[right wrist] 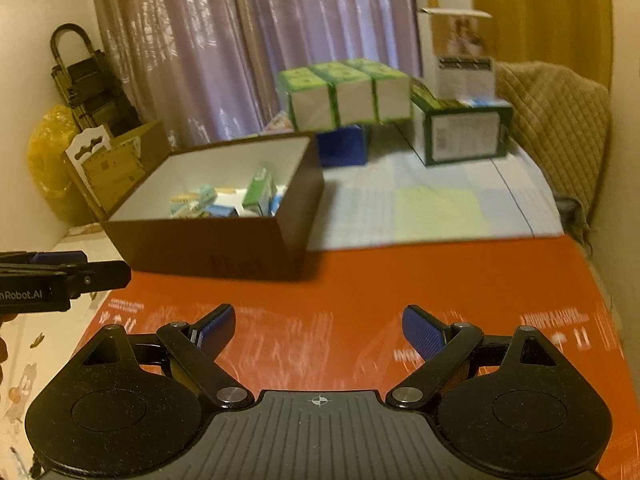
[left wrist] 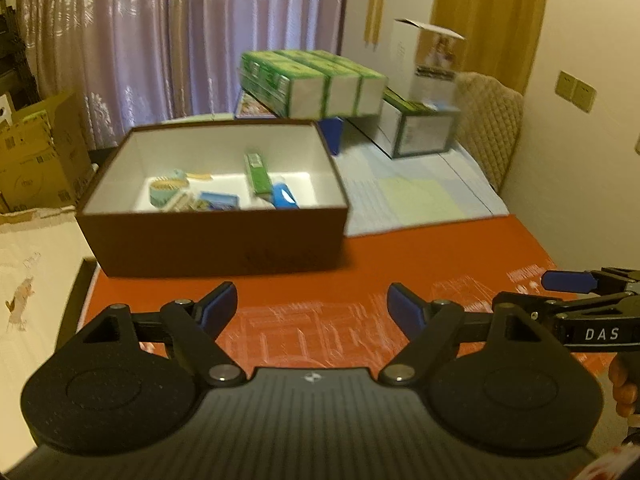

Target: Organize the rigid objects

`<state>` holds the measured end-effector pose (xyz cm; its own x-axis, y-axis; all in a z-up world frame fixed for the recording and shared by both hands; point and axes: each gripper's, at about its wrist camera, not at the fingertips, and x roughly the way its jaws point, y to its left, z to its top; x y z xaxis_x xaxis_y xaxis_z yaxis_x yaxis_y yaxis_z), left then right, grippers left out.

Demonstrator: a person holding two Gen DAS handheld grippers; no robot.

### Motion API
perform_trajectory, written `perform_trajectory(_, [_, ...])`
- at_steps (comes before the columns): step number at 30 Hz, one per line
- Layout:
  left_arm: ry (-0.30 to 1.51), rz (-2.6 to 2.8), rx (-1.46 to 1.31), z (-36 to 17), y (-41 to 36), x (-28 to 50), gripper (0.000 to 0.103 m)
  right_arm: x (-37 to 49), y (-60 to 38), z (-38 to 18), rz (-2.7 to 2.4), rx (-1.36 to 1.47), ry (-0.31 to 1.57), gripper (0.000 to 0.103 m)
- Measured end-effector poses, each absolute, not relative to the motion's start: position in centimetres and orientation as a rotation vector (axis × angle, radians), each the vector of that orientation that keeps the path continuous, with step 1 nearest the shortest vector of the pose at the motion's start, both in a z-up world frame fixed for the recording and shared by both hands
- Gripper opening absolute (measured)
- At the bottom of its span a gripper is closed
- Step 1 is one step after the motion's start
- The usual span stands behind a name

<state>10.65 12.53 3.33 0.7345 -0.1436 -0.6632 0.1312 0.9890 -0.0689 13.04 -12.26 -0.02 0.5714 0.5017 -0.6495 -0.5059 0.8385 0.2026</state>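
Observation:
A brown open box (left wrist: pixel 216 240) with a white inside stands on the red mat (left wrist: pixel 380 256). In it lie a green carton (left wrist: pixel 257 174), a blue packet (left wrist: pixel 283 196), a small blue box (left wrist: pixel 219 201) and a teal roll (left wrist: pixel 166 189). My left gripper (left wrist: pixel 312 304) is open and empty over the mat, in front of the box. My right gripper (right wrist: pixel 318 324) is open and empty, also over the mat. The box also shows in the right wrist view (right wrist: pixel 208 252). The right gripper's side shows at the right edge of the left wrist view (left wrist: pixel 576 284).
Behind the box stand stacked green-and-white cartons (left wrist: pixel 316 80), a blue box (left wrist: pixel 333 134), a green-edged box (left wrist: pixel 420 130) and a tall white carton (left wrist: pixel 432 56) on a pale cloth (left wrist: pixel 416 196). A padded chair (left wrist: pixel 488 124) is at right. Cardboard boxes (left wrist: pixel 36 156) stand at left.

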Motion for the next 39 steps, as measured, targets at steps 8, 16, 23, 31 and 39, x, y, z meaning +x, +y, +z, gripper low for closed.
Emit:
perform_trajectory(8, [0.776, -0.181, -0.018, 2.2, 8.9, 6.8, 0.079, 9.7, -17.2, -0.5, 0.539, 0.018, 0.813, 0.088])
perform_trajectory(16, [0.809, -0.215, -0.009, 1.5, 6.1, 3.5, 0.079, 6.8, -20.7, 0.0, 0.511, 0.033, 0.844, 0.088])
perform_trajectory(23, [0.830, -0.241, -0.007, 1.0, 4.7, 1.3, 0.079, 4.8, -22.5, -0.3, 0.488, 0.033, 0.871, 0.088])
perform_trajectory(31, [0.843, -0.237, -0.004, 0.8, 4.3, -0.3, 0.079, 3.2, -23.5, -0.5, 0.476, 0.033, 0.891, 0.088])
perform_trajectory(39, [0.843, -0.238, -0.001, 0.8, 3.9, -1.6, 0.079, 2.0, -23.9, -0.7, 0.468, 0.025, 0.900, 0.088])
